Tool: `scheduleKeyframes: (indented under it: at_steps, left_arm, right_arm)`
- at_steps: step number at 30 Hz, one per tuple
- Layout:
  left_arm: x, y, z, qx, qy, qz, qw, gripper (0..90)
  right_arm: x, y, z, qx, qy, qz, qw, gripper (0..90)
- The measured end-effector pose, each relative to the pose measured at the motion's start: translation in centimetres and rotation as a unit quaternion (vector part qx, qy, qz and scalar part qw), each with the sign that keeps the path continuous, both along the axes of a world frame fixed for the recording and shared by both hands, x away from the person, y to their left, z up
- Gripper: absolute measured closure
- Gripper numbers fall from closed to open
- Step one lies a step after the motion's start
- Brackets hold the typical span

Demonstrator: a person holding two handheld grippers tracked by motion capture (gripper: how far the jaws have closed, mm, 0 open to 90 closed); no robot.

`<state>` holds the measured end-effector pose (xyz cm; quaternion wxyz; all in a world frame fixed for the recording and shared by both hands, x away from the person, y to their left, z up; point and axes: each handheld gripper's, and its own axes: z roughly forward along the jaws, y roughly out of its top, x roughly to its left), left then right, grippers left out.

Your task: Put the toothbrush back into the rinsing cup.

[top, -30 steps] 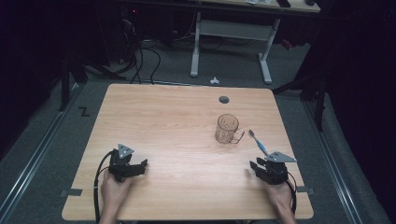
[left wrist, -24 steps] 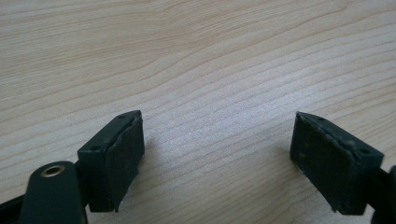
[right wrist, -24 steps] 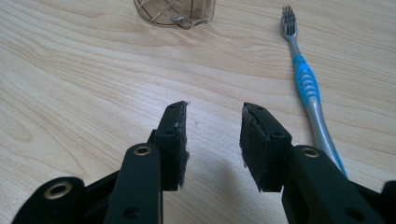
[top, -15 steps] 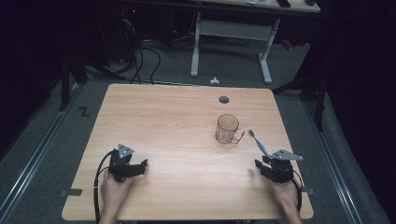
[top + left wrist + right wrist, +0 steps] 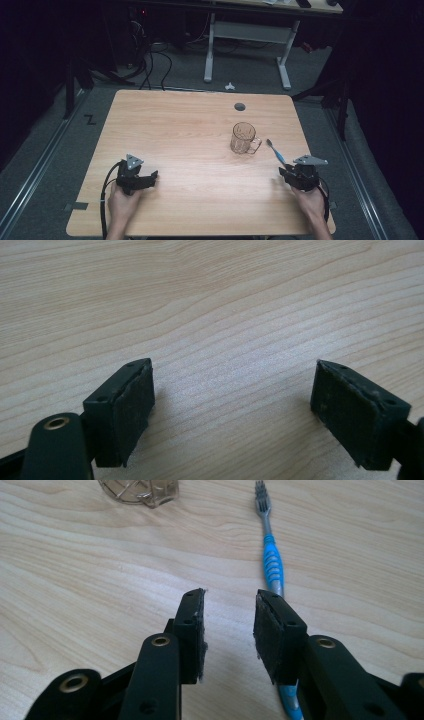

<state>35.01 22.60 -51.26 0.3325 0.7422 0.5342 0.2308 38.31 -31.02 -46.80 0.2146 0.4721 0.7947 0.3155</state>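
Biggest risk: the right gripper (image 5: 227,630) is closing on bare wood, since the toothbrush (image 5: 274,567) is lying under and outside its right-hand jaw, not in the gap. The jaws have just been closing and are standing narrowly parted, gripping nothing; a squeeze from here is likely pinning or skidding the handle sideways. Lesser risk: a nudged brush is sliding toward the glass mug (image 5: 243,138), which is standing upright just beside the bristle end.

Relative to the mug, the toothbrush (image 5: 275,152) is lying flat on the table (image 5: 190,125), running from beside the mug's handle back to the right gripper (image 5: 292,176). It is looking slim: blue ribbed grip, grey neck, small bristle head.

The left gripper (image 5: 232,405), well apart from the mug, is resting wide open, empty.
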Motion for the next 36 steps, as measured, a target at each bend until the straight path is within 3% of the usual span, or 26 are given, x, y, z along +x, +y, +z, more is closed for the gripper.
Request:
scheduleKeyframes:
  at_steps: [11,21,36]
  left_arm:
    - [0.0,0.0,0.0,0.0,0.0,0.0,1.0,18.2]
    - [0.0,0.0,0.0,0.0,0.0,0.0,1.0,18.2]
    - [0.0,0.0,0.0,0.0,0.0,0.0,1.0,18.2]
  right_arm:
    - [1.6,-0.7,0.8,-0.01,0.026,-0.004,0.9996,65.3]
    - [2.8,-0.9,1.7,-0.017,0.036,0.001,0.9992,67.3]
    - [4.9,-0.5,2.8,-0.049,0.065,0.01,0.9966,68.2]
